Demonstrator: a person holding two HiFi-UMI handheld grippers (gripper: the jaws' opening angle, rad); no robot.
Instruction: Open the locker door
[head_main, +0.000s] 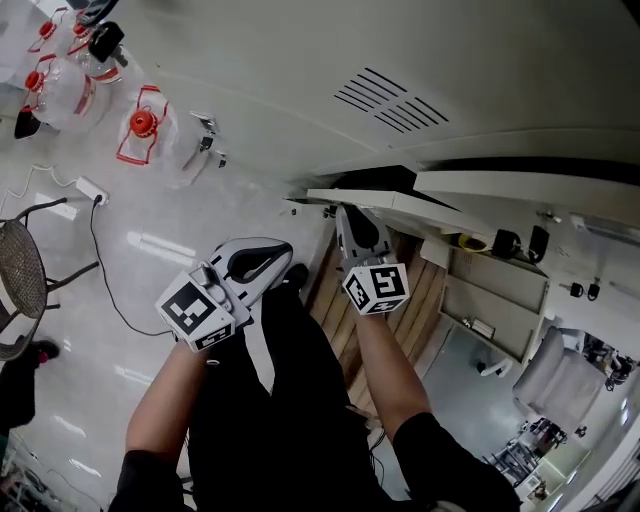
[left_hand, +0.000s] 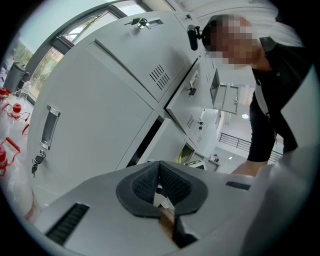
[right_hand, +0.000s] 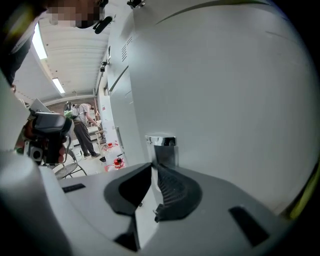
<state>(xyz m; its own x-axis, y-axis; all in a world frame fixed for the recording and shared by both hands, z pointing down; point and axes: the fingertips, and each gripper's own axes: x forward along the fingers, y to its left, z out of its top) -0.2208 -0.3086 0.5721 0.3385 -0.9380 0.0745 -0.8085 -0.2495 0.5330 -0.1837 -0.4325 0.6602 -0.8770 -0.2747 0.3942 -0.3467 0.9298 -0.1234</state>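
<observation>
- Could slip off the chrome handle on the pull: pinched only near the pad tips, on smooth metal, so a yank or a sideways tug would likely strip the grip.
- Could also twist out of the pinch if pulled in a straight line instead of along the hinge arc.
- May swing the locker door into the legs or the idle left hand-held gripper, both standing close in front of it in the head view. Worth stepping back while pulling.
- Clamped narrow with the right hand-held gripper: pads against either side of the handle, nothing else between them.
- Reached forward with the right forearm, aimed at the door face and tipped a little down, marker cube turned up toward the head camera.
- On the left side: parked back beside the legs, roughly level, jaws brought together on nothing.
- Door location: dead ahead of the right jaws, filling most of the right gripper view, and at top centre of the head view.
- Possibly ajar already: dark gap just above the right jaws in the head view. Can't tell whether this door's or the neighbour's.
- Judged as grip made, swing not yet done.
</observation>
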